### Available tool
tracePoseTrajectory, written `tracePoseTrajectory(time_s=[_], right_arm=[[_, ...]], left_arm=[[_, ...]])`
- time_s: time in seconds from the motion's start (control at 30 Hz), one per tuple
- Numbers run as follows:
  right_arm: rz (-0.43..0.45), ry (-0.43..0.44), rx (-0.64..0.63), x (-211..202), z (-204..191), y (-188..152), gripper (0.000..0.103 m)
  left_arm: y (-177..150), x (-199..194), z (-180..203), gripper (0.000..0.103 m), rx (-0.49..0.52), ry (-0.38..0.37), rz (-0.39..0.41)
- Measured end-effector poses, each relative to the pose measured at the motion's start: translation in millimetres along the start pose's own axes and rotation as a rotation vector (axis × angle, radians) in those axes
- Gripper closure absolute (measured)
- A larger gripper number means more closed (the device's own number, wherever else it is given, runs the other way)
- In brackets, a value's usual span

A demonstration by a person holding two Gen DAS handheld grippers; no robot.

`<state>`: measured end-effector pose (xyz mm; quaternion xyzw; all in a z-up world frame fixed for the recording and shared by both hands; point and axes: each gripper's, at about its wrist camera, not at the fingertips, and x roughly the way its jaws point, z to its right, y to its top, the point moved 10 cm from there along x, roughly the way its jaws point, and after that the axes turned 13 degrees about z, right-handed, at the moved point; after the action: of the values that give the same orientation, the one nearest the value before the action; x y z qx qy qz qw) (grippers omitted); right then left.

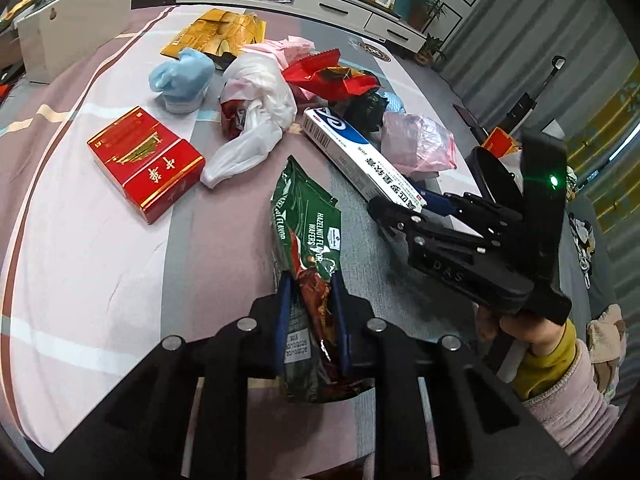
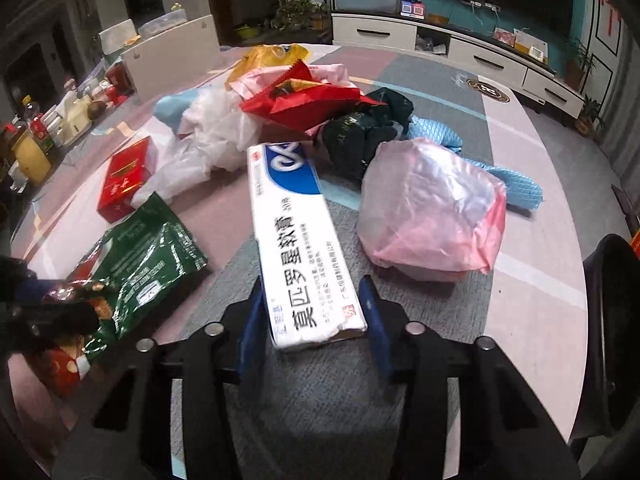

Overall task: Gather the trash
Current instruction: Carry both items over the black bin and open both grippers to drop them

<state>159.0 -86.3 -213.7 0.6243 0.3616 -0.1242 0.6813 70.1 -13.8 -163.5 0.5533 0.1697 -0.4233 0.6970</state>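
My left gripper [image 1: 310, 316] is shut on a green hazelnut wafer bag [image 1: 310, 236], which rises from between the blue pads. That bag also shows at the left of the right wrist view [image 2: 148, 256]. My right gripper [image 2: 314, 320] is open around the near end of a long white and blue ointment box [image 2: 296, 236]; the left pad is close to it and the right pad stands apart. In the left wrist view the right gripper [image 1: 404, 208] meets the box [image 1: 352, 156] at its near end.
On the striped table [image 1: 100, 240] lie a red cigarette box [image 1: 146, 162], a white plastic bag [image 1: 252, 108], a pink bag [image 2: 432, 212], a red wrapper [image 2: 304, 100], a dark green bag [image 2: 364, 128], a blue bag [image 1: 182, 76] and a yellow packet [image 1: 218, 32]. A black bin [image 2: 612, 320] stands right.
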Motion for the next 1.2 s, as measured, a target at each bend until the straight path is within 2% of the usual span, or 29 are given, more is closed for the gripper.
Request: tracePoseTrajectory(time_s=[0.23, 0.4, 0.63, 0.9, 1.2], right_arm=[[0.048, 0.023, 0.047, -39.1, -8.6, -10.2, 0.060], [0.126, 0.006, 0.145, -80.4, 3.6, -10.9, 0.060], [0.238, -0.022, 0.237, -127.4, 26.6, -2.0, 0.060], [0.302, -0.114, 0.337, -152.0, 76.8, -9.0, 0.060], [0.349, -0.273, 0.457, -183.2, 146.0, -36.2, 0.060]], left_arm=[[-1.1, -10.2, 4.9, 0.082, 0.018, -0.011, 0.012], [3.5, -16.2, 13.4, 0.082, 0.029, -0.022, 0.028], [12.6, -21.6, 41.1, 0.082, 0.020, -0.108, 0.050], [28.0, -24.1, 83.6, 0.082, 0.101, -0.148, 0.090], [44.9, 4.3, 168.8, 0.082, 0.258, -0.231, 0.089]])
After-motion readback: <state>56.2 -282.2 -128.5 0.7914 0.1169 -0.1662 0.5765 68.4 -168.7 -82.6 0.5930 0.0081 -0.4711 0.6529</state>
